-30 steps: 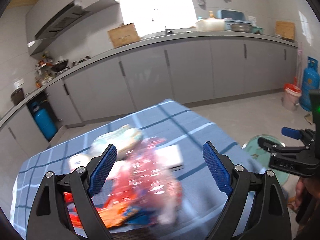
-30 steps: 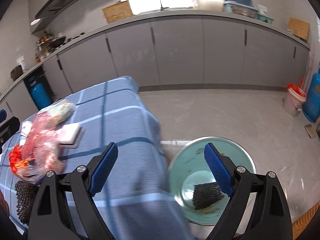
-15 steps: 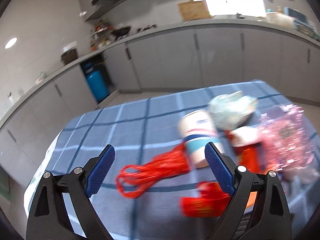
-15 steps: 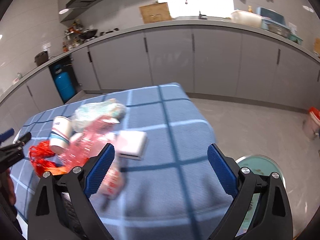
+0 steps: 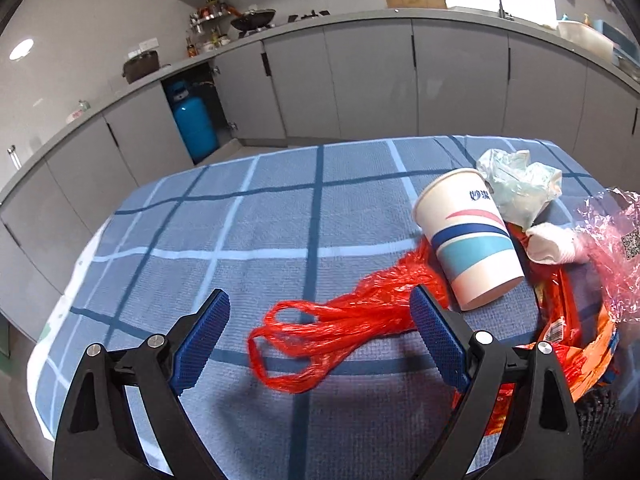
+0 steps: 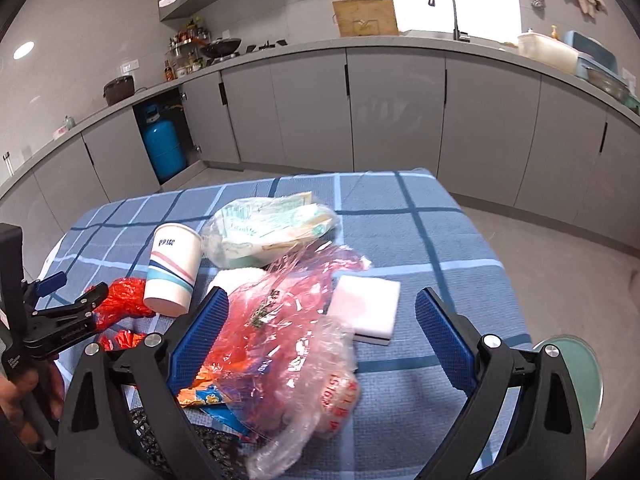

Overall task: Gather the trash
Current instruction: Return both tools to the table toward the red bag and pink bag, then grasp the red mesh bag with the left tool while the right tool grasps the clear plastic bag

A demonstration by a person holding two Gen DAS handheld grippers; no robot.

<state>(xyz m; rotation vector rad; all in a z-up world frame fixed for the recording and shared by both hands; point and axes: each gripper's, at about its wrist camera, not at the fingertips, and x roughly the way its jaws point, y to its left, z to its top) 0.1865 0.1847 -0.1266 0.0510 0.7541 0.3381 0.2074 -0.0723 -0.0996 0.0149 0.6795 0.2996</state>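
Trash lies piled on the blue checked tablecloth [image 5: 248, 240]. My left gripper [image 5: 318, 336] is open low over the cloth, and the looped handles of a red plastic bag [image 5: 340, 320] lie between its fingers, untouched. Just right of it stands an upturned paper cup [image 5: 468, 236]. My right gripper [image 6: 320, 336] is open above a crumpled pink clear bag [image 6: 288, 340], its pads clear of it. A white sponge [image 6: 364, 308] lies beyond. The cup [image 6: 172, 268], red bag [image 6: 124, 300] and left gripper [image 6: 74, 288] show at the left of the right wrist view.
A greenish clear bag [image 6: 272, 228] sits behind the cup. An orange snack wrapper [image 5: 576, 344] and a black mesh scrap [image 6: 160, 440] lie at the near edge. A teal bin [image 6: 576, 376] stands on the floor to the right. Grey cabinets [image 6: 392, 112] run behind the table.
Both views have swung left. The left gripper went from over the pink bag to the red bag's handles. The right gripper left the floor bin and came over the pile.
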